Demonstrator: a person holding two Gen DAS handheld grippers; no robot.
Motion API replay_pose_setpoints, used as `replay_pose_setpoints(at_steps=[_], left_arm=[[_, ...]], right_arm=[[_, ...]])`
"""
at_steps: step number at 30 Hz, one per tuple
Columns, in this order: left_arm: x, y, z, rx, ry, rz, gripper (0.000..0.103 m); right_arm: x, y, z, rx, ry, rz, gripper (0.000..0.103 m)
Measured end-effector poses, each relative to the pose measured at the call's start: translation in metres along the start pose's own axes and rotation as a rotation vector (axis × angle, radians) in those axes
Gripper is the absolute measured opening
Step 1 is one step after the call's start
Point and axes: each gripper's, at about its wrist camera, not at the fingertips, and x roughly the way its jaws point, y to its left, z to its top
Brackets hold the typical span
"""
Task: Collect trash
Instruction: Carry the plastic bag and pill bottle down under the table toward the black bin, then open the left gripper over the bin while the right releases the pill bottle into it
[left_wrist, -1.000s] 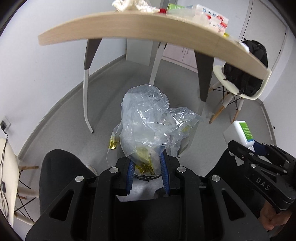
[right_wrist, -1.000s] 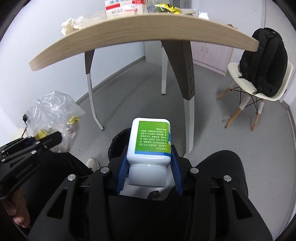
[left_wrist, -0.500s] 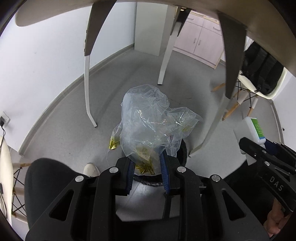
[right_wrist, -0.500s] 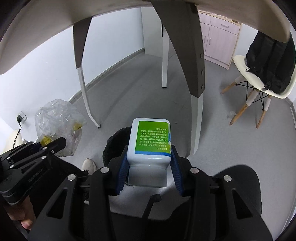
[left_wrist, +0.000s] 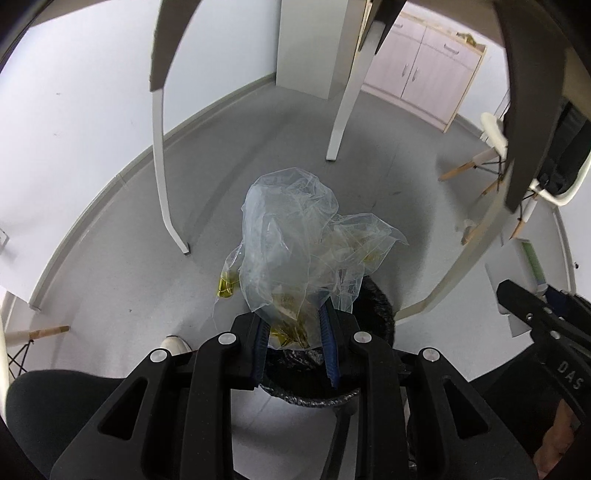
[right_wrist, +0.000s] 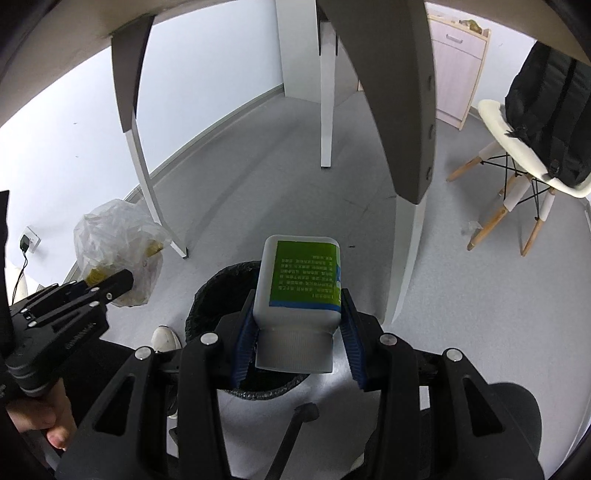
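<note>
My left gripper (left_wrist: 295, 325) is shut on a crumpled clear plastic bag (left_wrist: 303, 251) with yellow scraps inside, held above a black-lined trash bin (left_wrist: 373, 317) on the grey floor. The bag also shows in the right wrist view (right_wrist: 114, 254), with the left gripper (right_wrist: 110, 282) at the left. My right gripper (right_wrist: 299, 321) is shut on a white bottle with a green label (right_wrist: 301, 284), held just above the bin (right_wrist: 221, 280). The bottle shows at the right edge of the left wrist view (left_wrist: 524, 273).
The wooden table's legs (right_wrist: 406, 110) stand just beyond the bin, with the tabletop overhead. A white chair with a black backpack (right_wrist: 543, 122) stands at the right. A cabinet (left_wrist: 424, 74) is against the far wall. My shoe (right_wrist: 164, 338) is beside the bin.
Both grippers have dropped from tabletop height to below the table, toward the bin. The bin has come into fuller view under the bag and the bottle.
</note>
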Motion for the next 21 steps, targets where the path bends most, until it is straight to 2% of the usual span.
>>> replay_pose_setpoints(at_steps=[10,21], left_arm=[[0.056,-0.011,0.0,-0.008,0.083,0.028,0.025],[0.104,-0.044,-0.004,0.053,0.146,0.029,0.025]], right_arm=[[0.048,-0.01,0.004,0.018,0.072,0.001,0.04],[0.06,-0.023,0.004,0.064,0.099,-0.01,0.04]])
